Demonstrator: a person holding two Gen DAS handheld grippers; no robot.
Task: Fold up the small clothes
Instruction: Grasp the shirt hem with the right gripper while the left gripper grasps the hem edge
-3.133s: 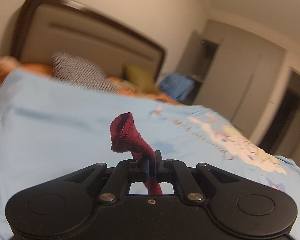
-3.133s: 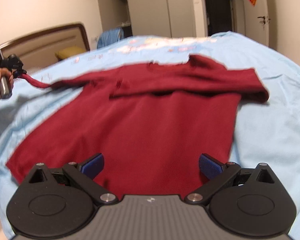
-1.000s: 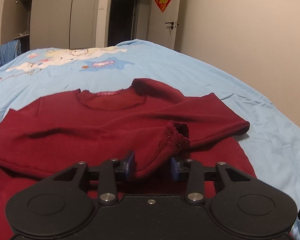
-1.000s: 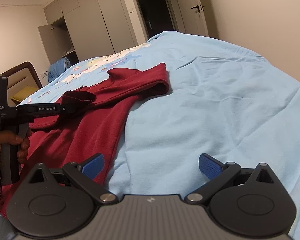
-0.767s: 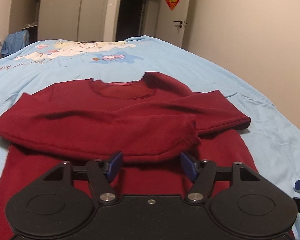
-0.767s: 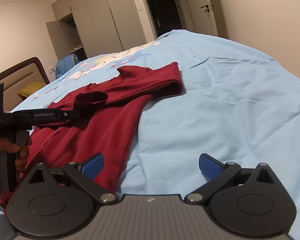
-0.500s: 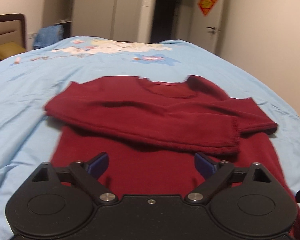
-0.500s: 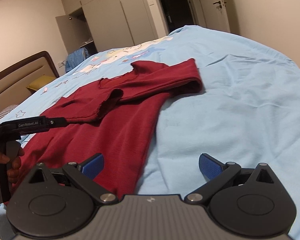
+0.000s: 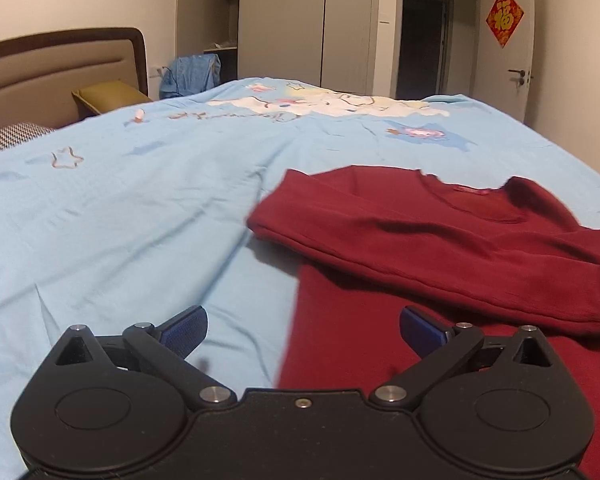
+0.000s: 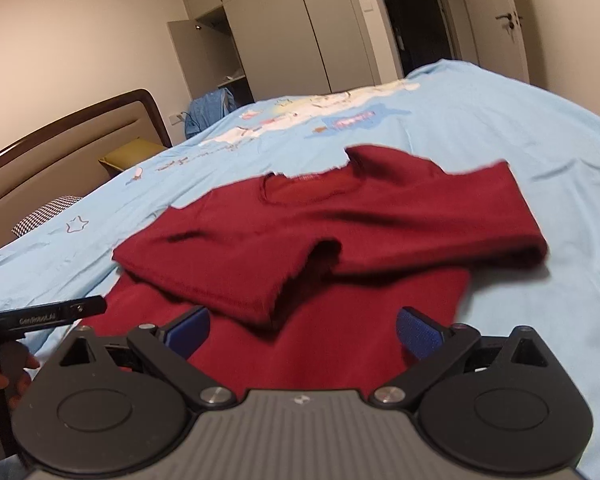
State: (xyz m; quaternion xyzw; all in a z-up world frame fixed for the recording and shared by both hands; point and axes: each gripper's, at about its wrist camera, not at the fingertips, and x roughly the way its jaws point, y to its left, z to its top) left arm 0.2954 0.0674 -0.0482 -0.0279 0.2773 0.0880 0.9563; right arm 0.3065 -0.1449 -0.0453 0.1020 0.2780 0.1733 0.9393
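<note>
On the light-blue bedspread lies the maroon sweater, both sleeves crossed over its chest. Left gripper and right gripper hover spread wide, holding nothing. Judging by that, pinch both hem corners evenly and lift together, so the sleeves stay tucked.

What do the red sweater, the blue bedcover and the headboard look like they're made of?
The red sweater looks like a soft matte knit, wool or cotton: its sleeve edge is ribbed and fuzzy. The blue bedcover looks like thin woven cotton, matte, with fine creases and printed cartoons. The headboard seems padded beige fabric or leatherette in a glossy dark frame, probably wood.
</note>
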